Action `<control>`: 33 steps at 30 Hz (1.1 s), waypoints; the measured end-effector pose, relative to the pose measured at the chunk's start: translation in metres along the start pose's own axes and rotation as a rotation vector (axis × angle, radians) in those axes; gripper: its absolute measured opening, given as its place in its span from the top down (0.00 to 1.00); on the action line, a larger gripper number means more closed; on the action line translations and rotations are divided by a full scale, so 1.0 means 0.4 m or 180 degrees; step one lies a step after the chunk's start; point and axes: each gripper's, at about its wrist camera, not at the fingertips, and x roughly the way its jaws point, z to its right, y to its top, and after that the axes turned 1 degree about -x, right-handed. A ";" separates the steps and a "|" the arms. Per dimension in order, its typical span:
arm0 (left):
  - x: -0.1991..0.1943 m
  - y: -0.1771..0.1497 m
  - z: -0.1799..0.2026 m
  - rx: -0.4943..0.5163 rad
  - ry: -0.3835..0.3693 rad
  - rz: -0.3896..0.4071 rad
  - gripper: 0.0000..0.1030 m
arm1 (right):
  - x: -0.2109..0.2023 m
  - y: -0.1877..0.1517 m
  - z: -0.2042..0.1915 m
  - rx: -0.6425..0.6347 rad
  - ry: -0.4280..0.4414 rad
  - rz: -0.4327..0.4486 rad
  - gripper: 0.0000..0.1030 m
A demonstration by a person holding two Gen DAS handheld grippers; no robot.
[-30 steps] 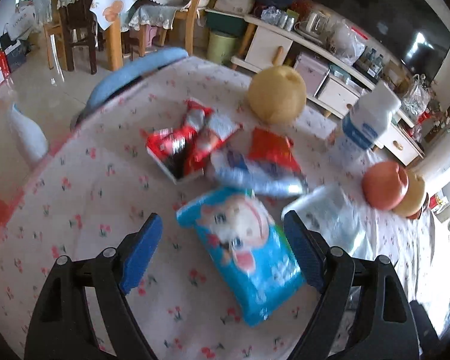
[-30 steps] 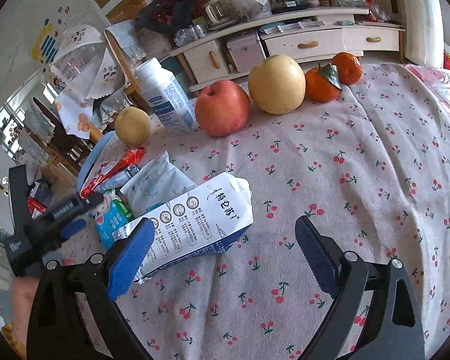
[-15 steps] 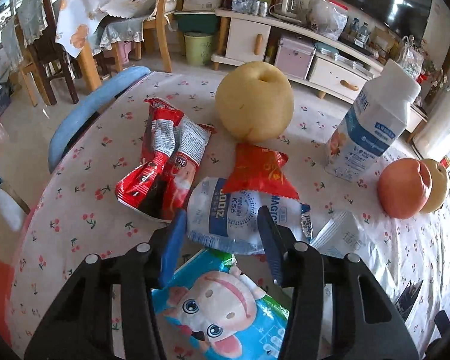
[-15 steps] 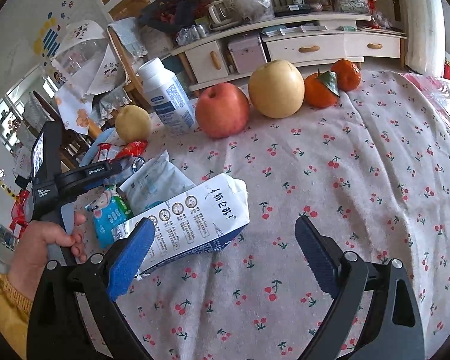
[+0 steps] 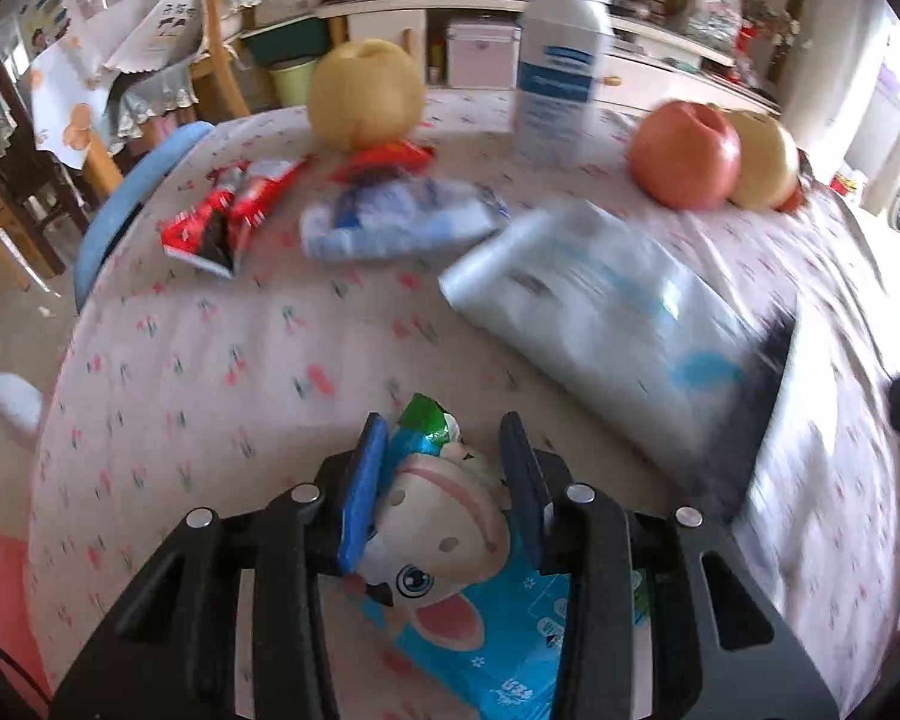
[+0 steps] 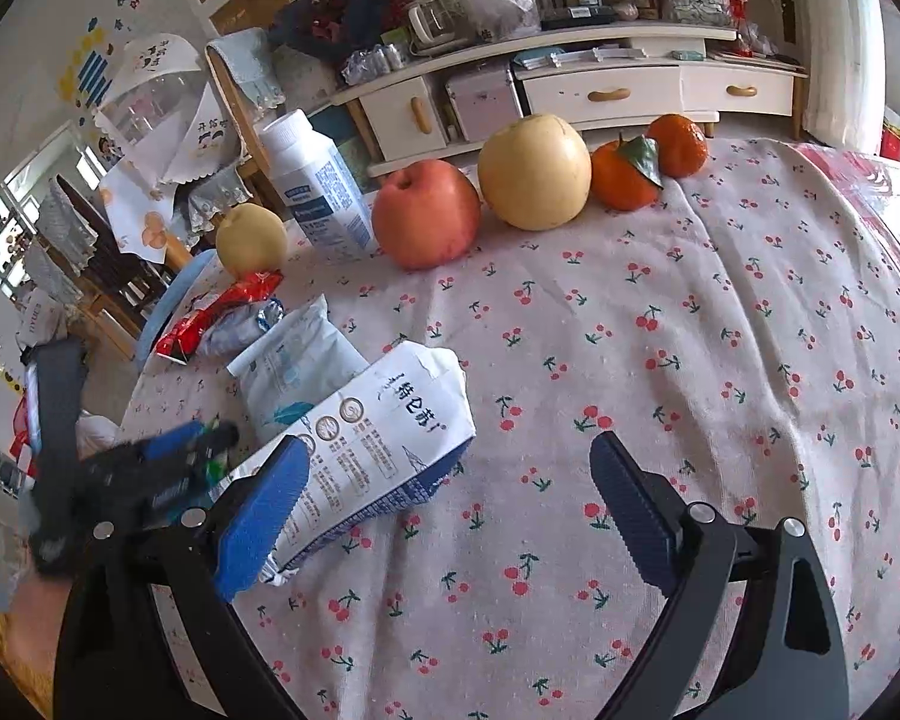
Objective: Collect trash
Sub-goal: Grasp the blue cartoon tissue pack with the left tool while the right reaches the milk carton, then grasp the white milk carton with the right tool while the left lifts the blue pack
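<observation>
A blue cartoon snack wrapper (image 5: 444, 516) bulges between the blue pads of my left gripper (image 5: 444, 426), whose jaws are closing and press on both its sides. The left wrist view is blurred by motion. Further out on the cherry-print tablecloth (image 5: 210, 360) lie red wrappers (image 5: 228, 216), a white-and-blue packet (image 5: 390, 222) and a silvery bag (image 5: 600, 300). My right gripper (image 6: 450, 450) hangs open over the cloth. A flattened milk carton (image 6: 378, 438) lies beside its left finger, not gripped. The left gripper (image 6: 150, 474) shows as a blur at the table's left edge.
A small pear (image 5: 363, 96), a white milk bottle (image 5: 561, 72), an apple (image 5: 684, 156), a big pear (image 6: 534, 171) and two oranges (image 6: 624, 174) stand along the far side. A blue chair back (image 5: 132, 204) hugs the left edge. Chairs and a low cabinet lie beyond.
My left gripper went from wide open to nearly shut, swung forward over the white-and-blue packet, then came back and rolled, and now clamps the blue wrapper. The right gripper stayed put.
</observation>
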 end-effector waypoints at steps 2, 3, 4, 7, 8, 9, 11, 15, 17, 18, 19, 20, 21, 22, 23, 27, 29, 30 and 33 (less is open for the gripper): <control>-0.019 -0.031 0.016 0.0092 -0.0083 -0.0027 0.61 | 0.002 -0.002 0.000 -0.0010 -0.0002 -0.0023 0.09; -0.029 -0.041 0.026 0.0136 -0.0171 -0.0050 0.61 | 0.003 -0.004 -0.001 -0.0022 -0.0003 -0.0037 0.09; -0.029 -0.047 0.035 0.0158 -0.0236 -0.0072 0.61 | 0.004 -0.006 -0.002 -0.0034 -0.0002 -0.0049 0.09; -0.058 -0.039 0.043 0.0129 -0.0317 0.0018 0.60 | 0.012 -0.012 -0.012 -0.0092 -0.0002 -0.0104 0.09; -0.061 -0.021 0.036 0.0067 -0.0350 0.0047 0.56 | 0.015 -0.014 -0.016 -0.0108 -0.0002 -0.0118 0.09; -0.061 -0.006 0.029 -0.0009 -0.0374 0.0051 0.53 | 0.018 -0.016 -0.020 -0.0127 0.0003 -0.0134 0.09; -0.056 0.017 0.025 -0.0209 -0.0397 0.0012 0.49 | 0.024 -0.017 -0.024 -0.0149 0.0015 -0.0156 0.09; -0.070 0.020 0.004 -0.0353 -0.0238 0.0046 0.46 | 0.040 -0.017 -0.025 -0.0123 0.0077 -0.0207 0.09; -0.102 -0.014 -0.025 -0.0504 -0.0144 0.0089 0.40 | 0.046 -0.016 -0.027 -0.0100 0.0124 -0.0219 0.09; -0.119 -0.037 -0.040 -0.0603 -0.0137 0.0112 0.39 | 0.050 -0.015 -0.028 -0.0071 0.0173 -0.0226 0.09; -0.131 -0.053 -0.056 -0.0679 -0.0154 0.0127 0.38 | 0.055 -0.014 -0.031 -0.0044 0.0222 -0.0231 0.09; -0.142 -0.071 -0.068 -0.0776 -0.0170 0.0129 0.37 | 0.061 -0.012 -0.033 -0.0008 0.0280 -0.0241 0.09; -0.148 -0.085 -0.071 -0.0840 -0.0173 0.0120 0.37 | 0.067 -0.012 -0.033 0.0037 0.0336 -0.0258 0.09; -0.151 -0.097 -0.070 -0.0880 -0.0177 0.0107 0.37 | 0.072 -0.012 -0.033 0.0076 0.0369 -0.0265 0.09; -0.150 -0.106 -0.062 -0.0897 -0.0184 0.0089 0.37 | 0.076 -0.011 -0.033 0.0117 0.0392 -0.0268 0.09; -0.126 -0.118 -0.010 -0.0768 -0.0069 0.0049 0.29 | 0.101 -0.008 -0.033 0.0288 0.0508 -0.0315 0.09; -0.111 -0.126 0.009 -0.0668 0.0017 0.0001 0.29 | 0.114 -0.007 -0.038 0.0303 0.0479 -0.0337 0.09; -0.103 -0.132 0.015 -0.0612 0.0073 -0.0013 0.28 | 0.124 -0.005 -0.046 0.0272 0.0447 -0.0349 0.09; -0.079 -0.136 0.018 -0.0567 0.0243 -0.0016 0.27 | 0.135 0.004 -0.067 0.0146 0.0410 -0.0290 0.09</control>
